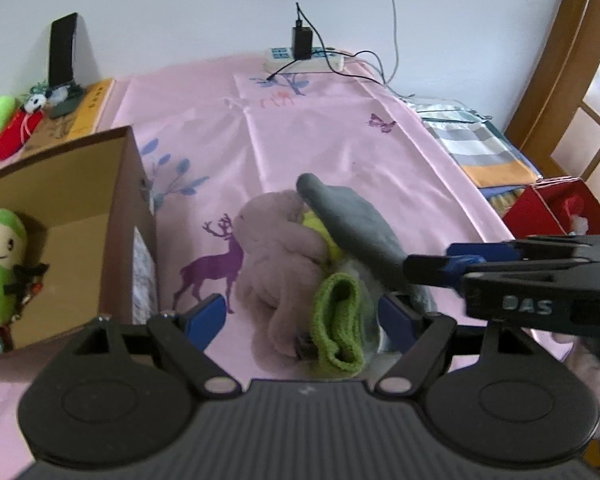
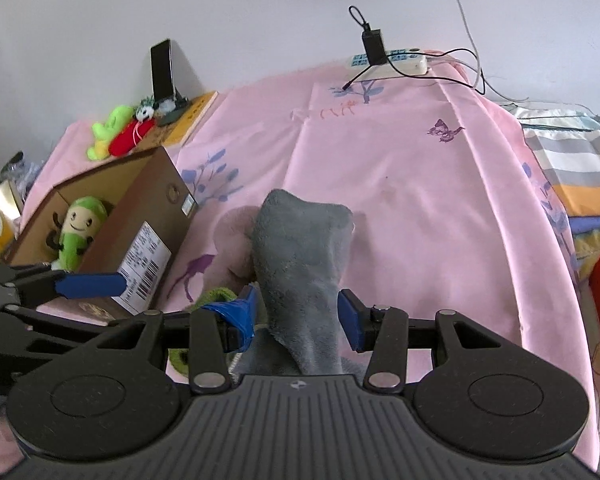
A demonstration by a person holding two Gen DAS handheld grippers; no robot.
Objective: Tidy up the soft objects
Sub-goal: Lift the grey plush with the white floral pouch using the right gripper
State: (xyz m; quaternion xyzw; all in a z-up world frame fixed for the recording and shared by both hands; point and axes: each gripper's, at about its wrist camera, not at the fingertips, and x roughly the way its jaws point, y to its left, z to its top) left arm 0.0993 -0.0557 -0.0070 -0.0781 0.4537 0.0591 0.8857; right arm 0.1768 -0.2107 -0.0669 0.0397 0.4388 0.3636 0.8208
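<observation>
Nearest, the left gripper (image 1: 302, 312) stands open, its blue pads either side of a green knit sock (image 1: 338, 322) and a pink plush rabbit (image 1: 274, 256) on the pink sheet (image 1: 340, 140). Right gripper (image 2: 300, 312) clamps a grey cloth (image 2: 300, 248). Far left, a cardboard box (image 1: 116, 208) holds a green plush doll (image 1: 0, 256).

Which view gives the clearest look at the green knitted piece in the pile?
The left wrist view: the green knitted piece lies in full sight between the open left gripper's fingers, beside the pink plush. The right wrist view shows only a sliver behind the right gripper's finger.
</observation>
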